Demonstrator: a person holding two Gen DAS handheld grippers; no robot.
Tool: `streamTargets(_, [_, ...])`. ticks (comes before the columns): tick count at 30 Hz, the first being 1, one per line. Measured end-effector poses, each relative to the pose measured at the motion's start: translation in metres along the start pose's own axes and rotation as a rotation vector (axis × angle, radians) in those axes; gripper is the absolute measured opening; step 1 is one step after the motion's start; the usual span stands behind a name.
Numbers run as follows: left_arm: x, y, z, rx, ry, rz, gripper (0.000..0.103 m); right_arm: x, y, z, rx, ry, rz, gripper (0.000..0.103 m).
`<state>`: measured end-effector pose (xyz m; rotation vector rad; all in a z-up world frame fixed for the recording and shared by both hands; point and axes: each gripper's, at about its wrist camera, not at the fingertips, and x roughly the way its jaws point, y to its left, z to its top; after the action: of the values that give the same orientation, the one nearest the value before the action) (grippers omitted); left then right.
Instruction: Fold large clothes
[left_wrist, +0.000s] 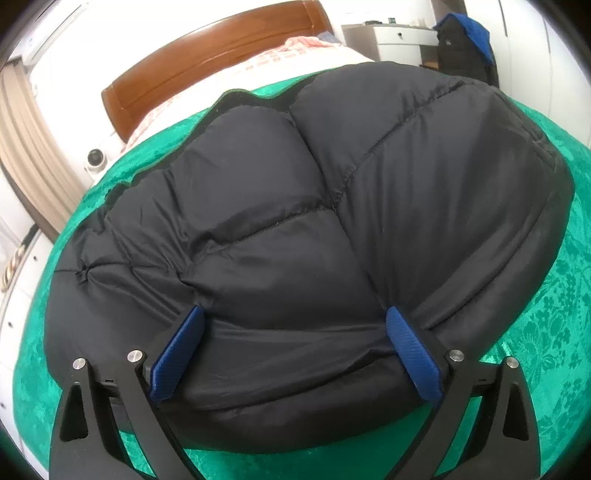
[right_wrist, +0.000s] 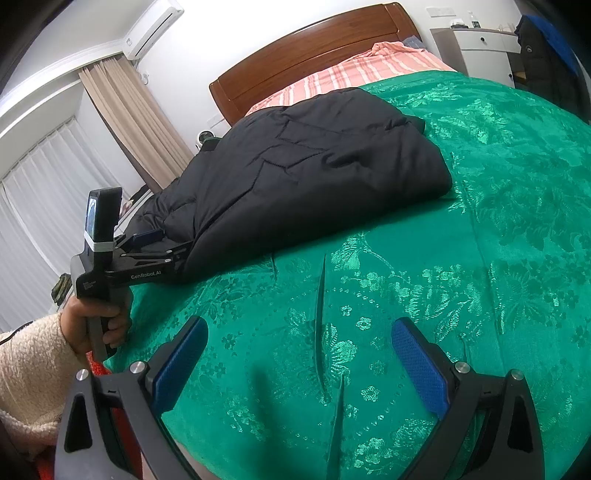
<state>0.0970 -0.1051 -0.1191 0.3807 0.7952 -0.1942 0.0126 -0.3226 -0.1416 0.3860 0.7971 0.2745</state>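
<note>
A dark navy puffer jacket (left_wrist: 314, 206) lies folded in a thick bundle on the green bedspread (left_wrist: 546, 332). My left gripper (left_wrist: 295, 325) is open, its blue pads pressed against the jacket's near edge, fabric bulging between them. In the right wrist view the jacket (right_wrist: 314, 173) lies at the bed's left side, with the left gripper (right_wrist: 155, 243) at its near end, held by a hand. My right gripper (right_wrist: 299, 332) is open and empty above bare green bedspread (right_wrist: 443, 258), to the right of the jacket.
A wooden headboard (right_wrist: 314, 48) and pink striped bedding (right_wrist: 369, 70) lie beyond the jacket. A white dresser (right_wrist: 480, 48) with dark clothes hanging stands at the far right. Curtains (right_wrist: 122, 122) and a window are at the left.
</note>
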Motion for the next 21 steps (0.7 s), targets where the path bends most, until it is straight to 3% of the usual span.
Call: streamTargets(21, [0.0024, 0.0031, 0.0036, -0.004, 0.002, -0.002, 0.099, 0.0007, 0.0008, 0.0003, -0.003, 0.002, -0.003, 0.099])
